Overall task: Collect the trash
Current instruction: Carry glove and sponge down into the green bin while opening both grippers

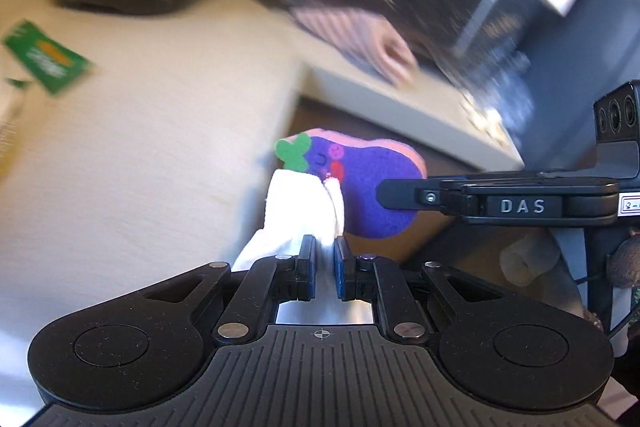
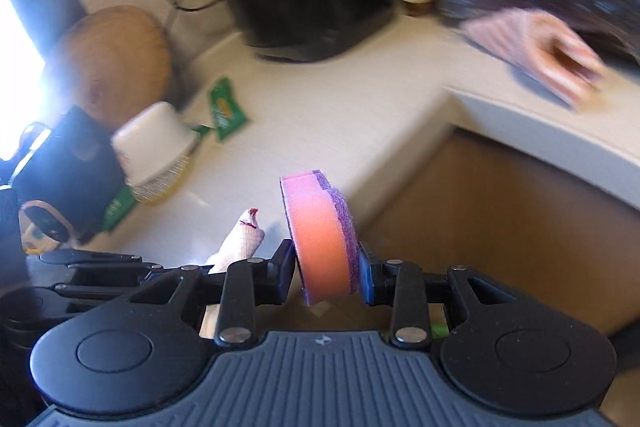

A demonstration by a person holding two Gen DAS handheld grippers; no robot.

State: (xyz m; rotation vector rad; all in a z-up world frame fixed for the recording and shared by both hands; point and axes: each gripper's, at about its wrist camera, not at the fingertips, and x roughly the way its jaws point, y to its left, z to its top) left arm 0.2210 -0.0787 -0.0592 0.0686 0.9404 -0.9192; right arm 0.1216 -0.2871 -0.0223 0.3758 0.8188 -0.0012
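Two things are held, one per gripper: the left gripper (image 1: pixel 325 259) is closed on a crumpled white paper tissue (image 1: pixel 298 211) with a small red stain, and the right gripper (image 2: pixel 326 267) clamps a thick orange-and-purple sponge (image 2: pixel 320 235) with a face on its purple side. Both hang just beyond the edge of the pale beige countertop (image 2: pixel 320 99) — the tissue just beside the sponge. On that countertop lie two green wrappers (image 2: pixel 226 107), near one overturned white cup (image 2: pixel 156 143) and, farther back, one black appliance (image 2: pixel 316 7).

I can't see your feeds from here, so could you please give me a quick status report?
Left gripper shut on white tissue. Right gripper shut on sponge. Green wrapper on counter. Someone's hand nearby.
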